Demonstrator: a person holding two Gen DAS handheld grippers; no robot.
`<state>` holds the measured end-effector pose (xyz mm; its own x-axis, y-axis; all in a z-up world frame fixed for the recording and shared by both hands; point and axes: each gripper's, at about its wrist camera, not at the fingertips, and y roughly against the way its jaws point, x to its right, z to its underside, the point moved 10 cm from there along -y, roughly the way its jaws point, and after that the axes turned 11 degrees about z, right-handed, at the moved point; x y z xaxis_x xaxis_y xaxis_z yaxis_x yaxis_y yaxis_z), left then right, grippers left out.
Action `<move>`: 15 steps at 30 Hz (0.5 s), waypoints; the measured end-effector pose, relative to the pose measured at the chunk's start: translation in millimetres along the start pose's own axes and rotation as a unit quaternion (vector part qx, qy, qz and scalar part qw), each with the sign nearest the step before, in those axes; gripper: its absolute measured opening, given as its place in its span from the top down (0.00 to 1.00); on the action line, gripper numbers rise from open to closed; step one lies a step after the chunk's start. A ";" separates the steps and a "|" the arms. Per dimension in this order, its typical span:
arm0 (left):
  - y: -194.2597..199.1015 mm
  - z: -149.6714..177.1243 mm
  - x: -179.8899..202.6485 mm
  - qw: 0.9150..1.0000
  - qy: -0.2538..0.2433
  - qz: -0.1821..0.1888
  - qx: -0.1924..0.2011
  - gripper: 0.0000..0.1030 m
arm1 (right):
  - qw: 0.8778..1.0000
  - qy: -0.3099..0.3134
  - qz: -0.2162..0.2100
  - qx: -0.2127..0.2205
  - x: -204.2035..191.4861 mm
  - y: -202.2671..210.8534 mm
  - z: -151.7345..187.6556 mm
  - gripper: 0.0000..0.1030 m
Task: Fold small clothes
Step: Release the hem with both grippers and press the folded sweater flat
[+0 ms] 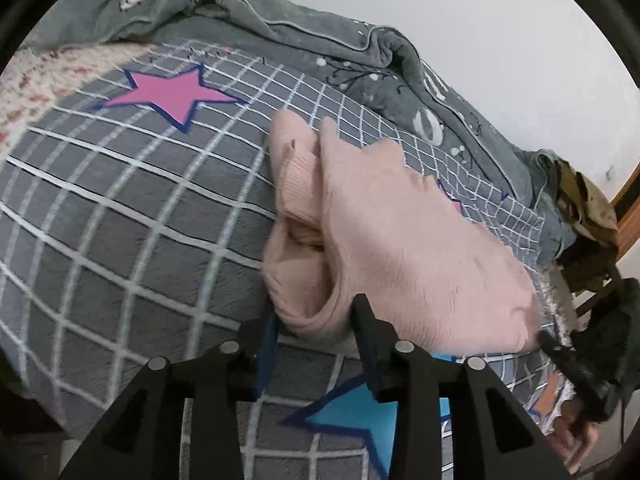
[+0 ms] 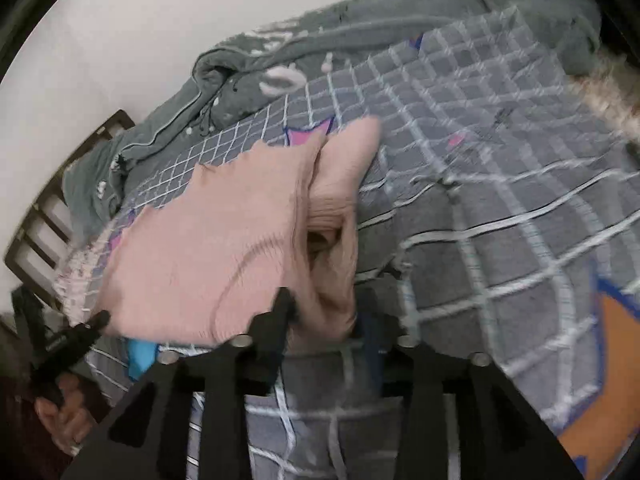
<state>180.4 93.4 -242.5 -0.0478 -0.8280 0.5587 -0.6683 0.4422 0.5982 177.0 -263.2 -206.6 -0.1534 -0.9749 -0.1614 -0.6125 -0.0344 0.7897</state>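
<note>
Pale pink ribbed knit garment lies mid-frame on the grey quilted bedspread with white grid lines and star patches. It sits partly doubled over: one flat panel overlaps a bunched, ribbed section with an opening showing between the layers.

Your left gripper: jaws moderately apart, straddling the garment's near rolled edge at lower centre of the left view. Cloth sits between the fingers, but no clamp on it yet.

Your right gripper: jaws likewise parted, with the pink cloth's near edge between them at lower centre of the right view. That view is motion-blurred, so contact on the pads cannot be confirmed.

Each tool also shows in the other's camera, at the garment's far lower corner, so you work the same near edge from both ends.

Crumpled grey-green blanket with white print runs along the wall, upper frame.

Progress, as judged: roughly one fold is in and untidy. Still to do: grip the edge, flatten the bunched layer, make the closing fold, square it.
</note>
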 end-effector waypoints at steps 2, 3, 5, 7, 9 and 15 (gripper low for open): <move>10.5 -0.8 -1.2 1.000 0.002 -0.007 0.004 0.65 | 0.999 0.021 0.014 0.028 -1.0 17.5 -0.9 0.55; 13.8 -1.2 -1.3 1.000 0.004 -0.009 0.006 0.64 | 0.999 0.029 0.016 0.036 -3.0 24.8 -1.0 0.54; 23.8 -2.2 0.4 1.000 0.003 -0.010 0.012 0.53 | 0.998 0.037 0.016 0.051 -6.4 40.4 -0.5 0.53; 35.2 -5.3 4.2 1.000 -0.004 -0.008 0.023 0.46 | 0.997 0.045 0.016 0.061 -12.3 52.2 0.4 0.53; 44.7 -10.0 7.8 0.999 -0.013 -0.010 0.033 0.46 | 0.996 0.056 0.017 0.072 -22.2 62.5 -0.2 0.53; 45.7 -33.3 13.2 0.998 -0.036 -0.017 0.041 0.42 | 0.993 0.075 -0.005 0.096 -65.9 72.6 -2.9 0.48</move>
<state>173.9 114.2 -188.7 -0.0760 -0.8661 0.4941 -0.7294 0.3862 0.5647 144.9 -202.1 -136.9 -0.0385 -0.9970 -0.0676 -0.7517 -0.0157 0.6593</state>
